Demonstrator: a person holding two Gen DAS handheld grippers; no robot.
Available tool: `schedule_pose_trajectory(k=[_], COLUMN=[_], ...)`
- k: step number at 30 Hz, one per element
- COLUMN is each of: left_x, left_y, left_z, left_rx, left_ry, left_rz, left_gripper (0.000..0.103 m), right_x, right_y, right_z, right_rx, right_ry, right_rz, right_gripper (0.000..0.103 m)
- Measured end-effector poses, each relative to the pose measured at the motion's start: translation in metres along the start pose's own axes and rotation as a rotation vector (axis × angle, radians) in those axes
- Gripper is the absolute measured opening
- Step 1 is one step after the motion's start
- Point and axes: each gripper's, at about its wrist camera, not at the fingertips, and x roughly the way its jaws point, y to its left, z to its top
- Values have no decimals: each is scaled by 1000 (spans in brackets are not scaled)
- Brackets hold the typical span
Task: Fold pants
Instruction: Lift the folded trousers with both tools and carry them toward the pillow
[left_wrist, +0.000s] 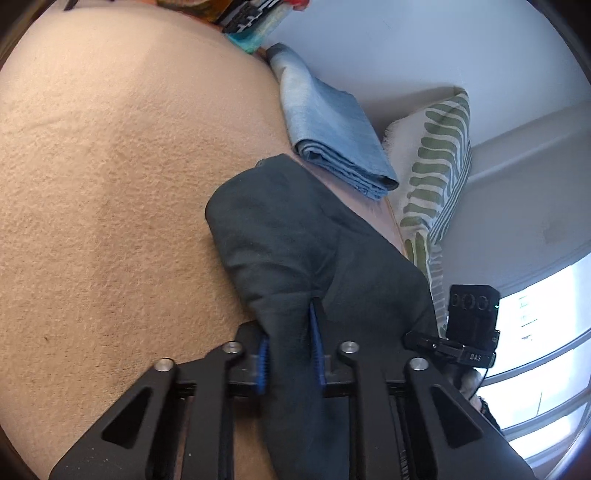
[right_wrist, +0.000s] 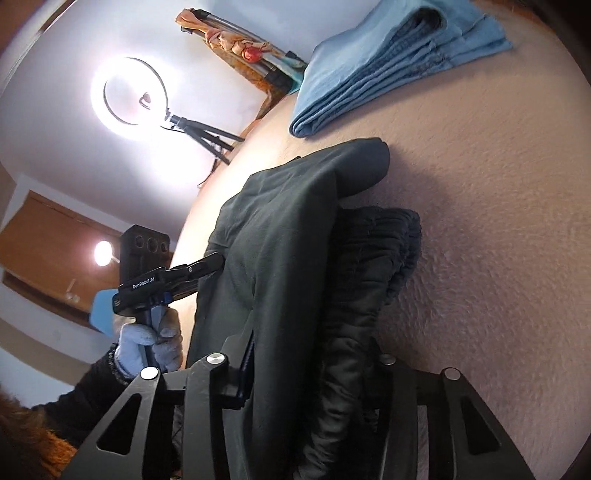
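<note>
Now we've got both grippers clamped on the dark pants (left_wrist: 295, 240): left gripper (left_wrist: 290, 354) pinching a narrow fold, right gripper (right_wrist: 314, 380) gripping the thicker bunch. Probably so we can lift it evenly off the beige blanket (left_wrist: 110, 184).

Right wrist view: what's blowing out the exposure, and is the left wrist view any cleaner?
Right wrist view: the ring light clips to white and hazes the wall around it; the dark pants stay readable. Left wrist view: the window at lower right is blown out, but the beige blanket is evenly lit. Both show strong fisheye bending at the edges.
</note>
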Motion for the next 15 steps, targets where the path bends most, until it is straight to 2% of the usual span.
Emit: schedule_pose_trajectory(k=[6, 15], left_x=[-13, -32], left_y=[-38, -71], left_z=[4, 29], left_rx=[149, 237], left_ry=[-49, -124], left_rz=[-2, -35], left_gripper=[8, 8], right_x=[-14, -33], right_y=[45, 102], right_z=[3, 17], right_rx=[-142, -300], right_ry=[-26, -87], right_rz=[-164, -340], right_gripper=[35, 34])
